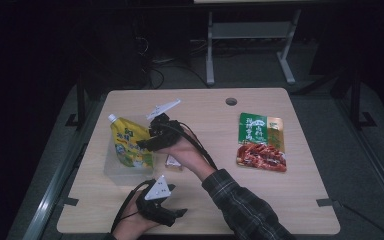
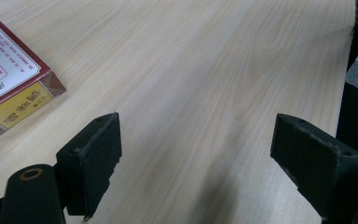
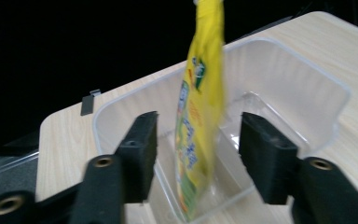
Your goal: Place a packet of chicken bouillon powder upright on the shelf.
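Right gripper is hovering over the clear plastic tub at the left side of the table. Its jaws are standing spread, with the yellow spouted pouch between them; neither pad is pressing on it, and a gap shows on both sides. The pouch is standing on edge inside the tub, white cap up and leaning toward the far left corner in the high view. Its outline is blurred in the right gripper view, so it may be slipping or tipping; cannot confirm. Left gripper is resting low near the front edge, jaws wide apart over bare wood. A red-edged carton is lying near its left jaw. A green and red food packet is lying flat, well apart to the right.
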A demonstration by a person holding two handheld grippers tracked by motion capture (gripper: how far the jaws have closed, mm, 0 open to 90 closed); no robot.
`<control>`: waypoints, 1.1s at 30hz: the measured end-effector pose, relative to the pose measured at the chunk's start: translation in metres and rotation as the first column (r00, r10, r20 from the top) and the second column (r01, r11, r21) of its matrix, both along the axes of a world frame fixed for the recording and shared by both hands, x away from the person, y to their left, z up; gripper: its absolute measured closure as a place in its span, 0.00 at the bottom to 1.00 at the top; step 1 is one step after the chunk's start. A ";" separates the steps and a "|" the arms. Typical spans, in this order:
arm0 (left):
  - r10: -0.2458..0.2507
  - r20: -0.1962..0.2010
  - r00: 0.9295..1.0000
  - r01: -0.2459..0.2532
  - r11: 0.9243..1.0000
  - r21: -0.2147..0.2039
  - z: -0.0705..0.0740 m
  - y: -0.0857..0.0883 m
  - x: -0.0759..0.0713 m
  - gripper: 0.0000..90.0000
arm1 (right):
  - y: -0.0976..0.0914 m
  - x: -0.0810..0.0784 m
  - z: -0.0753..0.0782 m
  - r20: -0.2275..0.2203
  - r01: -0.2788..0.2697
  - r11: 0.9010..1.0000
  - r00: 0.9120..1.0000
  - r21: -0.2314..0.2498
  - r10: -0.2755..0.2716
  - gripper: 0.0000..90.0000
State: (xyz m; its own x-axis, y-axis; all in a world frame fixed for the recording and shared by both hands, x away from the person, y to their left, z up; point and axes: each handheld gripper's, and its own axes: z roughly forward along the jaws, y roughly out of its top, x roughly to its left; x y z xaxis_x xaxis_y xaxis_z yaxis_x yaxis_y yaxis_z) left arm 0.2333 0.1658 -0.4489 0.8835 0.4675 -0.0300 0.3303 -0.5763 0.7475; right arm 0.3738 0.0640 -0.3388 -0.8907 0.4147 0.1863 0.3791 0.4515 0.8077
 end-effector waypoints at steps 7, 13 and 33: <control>0.001 -0.004 1.000 -0.001 1.000 -0.002 0.000 0.000 0.000 0.17 | -0.022 -0.005 0.001 0.016 -0.001 1.000 1.000 0.013 0.001 0.38; 0.005 -0.002 1.000 -0.005 1.000 0.004 0.001 0.001 0.001 0.18 | -0.048 -0.013 -0.004 0.031 0.015 1.000 0.999 0.014 -0.016 0.36; 0.026 -0.015 1.000 -0.026 1.000 0.004 0.000 -0.001 0.003 0.18 | -0.139 -0.036 -0.045 0.058 0.121 0.991 0.991 -0.052 -0.118 0.34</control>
State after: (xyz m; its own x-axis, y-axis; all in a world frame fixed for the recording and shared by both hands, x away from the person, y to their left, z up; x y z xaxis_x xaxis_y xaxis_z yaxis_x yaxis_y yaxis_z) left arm 0.2364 0.1649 -0.4493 0.8706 0.4903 -0.0411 0.3561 -0.5702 0.7403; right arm 0.3382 -0.0747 -0.3841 -0.8426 0.5268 0.1120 0.3885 0.4506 0.8038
